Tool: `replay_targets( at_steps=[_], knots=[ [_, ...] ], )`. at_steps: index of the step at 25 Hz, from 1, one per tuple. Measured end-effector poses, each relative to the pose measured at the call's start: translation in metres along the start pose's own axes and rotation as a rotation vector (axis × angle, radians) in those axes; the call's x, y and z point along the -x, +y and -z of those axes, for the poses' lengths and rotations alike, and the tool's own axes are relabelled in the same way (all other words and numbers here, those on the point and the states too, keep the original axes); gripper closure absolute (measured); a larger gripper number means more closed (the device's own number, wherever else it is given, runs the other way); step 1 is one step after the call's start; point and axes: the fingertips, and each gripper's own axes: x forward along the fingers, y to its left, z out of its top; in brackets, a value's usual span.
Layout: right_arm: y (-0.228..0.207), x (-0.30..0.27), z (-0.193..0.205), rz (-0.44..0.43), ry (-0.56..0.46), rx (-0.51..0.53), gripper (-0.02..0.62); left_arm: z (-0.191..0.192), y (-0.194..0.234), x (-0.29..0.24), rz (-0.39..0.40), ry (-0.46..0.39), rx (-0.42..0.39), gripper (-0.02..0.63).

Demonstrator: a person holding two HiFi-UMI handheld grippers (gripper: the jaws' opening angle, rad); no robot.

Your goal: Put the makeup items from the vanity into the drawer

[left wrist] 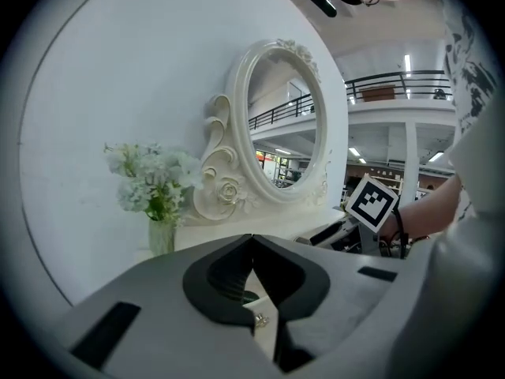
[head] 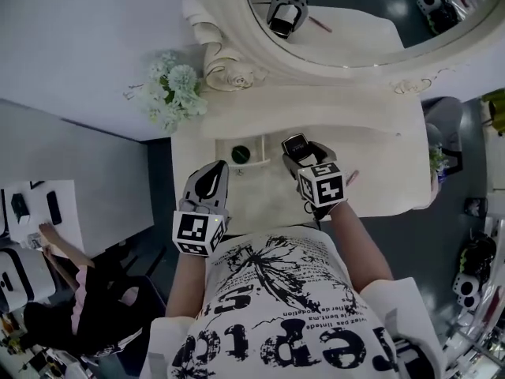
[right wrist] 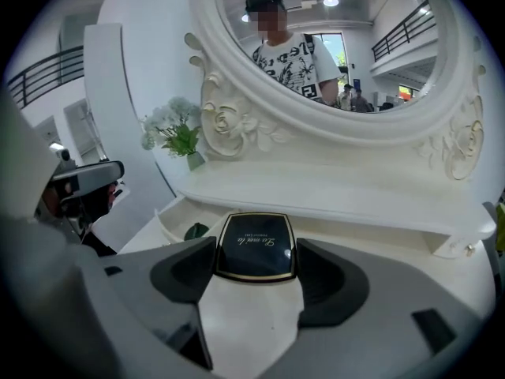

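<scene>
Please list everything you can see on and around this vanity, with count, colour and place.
vanity: one, cream, beneath both grippers.
mirror: one, oval, carved cream frame, at the vanity's back.
flowers: one bunch, white and green, in a clear vase at the back left.
drawer: one, cream, open, at the vanity's left.
round item: one, dark green, inside the drawer.
compact: one, black with a gold rim, held above the vanity top.
slim stick: one, pinkish, on the vanity right of the right gripper; too small to identify.
left gripper: grey, fingers together, empty, near the drawer.
right gripper: grey, fingers shut on the compact.
</scene>
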Motion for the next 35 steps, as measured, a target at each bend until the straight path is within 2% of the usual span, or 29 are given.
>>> replay_targets(
  at_steps=[5, 10, 18, 24, 35],
  knots=[
    [0.056, -0.020, -0.009, -0.070, 0.018, 0.060, 0.275, 0.003, 0.032, 0.031, -0.050, -0.014, 0.015, 0.586],
    [0.092, -0.041, -0.017, -0.114, 0.065, 0.118, 0.275, 0.009, 0.065, 0.060, -0.121, -0.021, 0.041, 0.586],
    [0.133, -0.063, -0.022, -0.193, 0.094, 0.115, 0.275, 0.017, 0.096, 0.087, -0.180, -0.023, 0.065, 0.586],
    [0.133, -0.064, -0.022, -0.120, 0.077, 0.125, 0.275, 0.016, 0.098, 0.086, -0.161, -0.028, 0.059, 0.586],
    [0.114, -0.035, -0.032, -0.083, -0.012, 0.077, 0.275, 0.007, 0.080, 0.066, -0.079, -0.034, 0.030, 0.587]
  ],
)
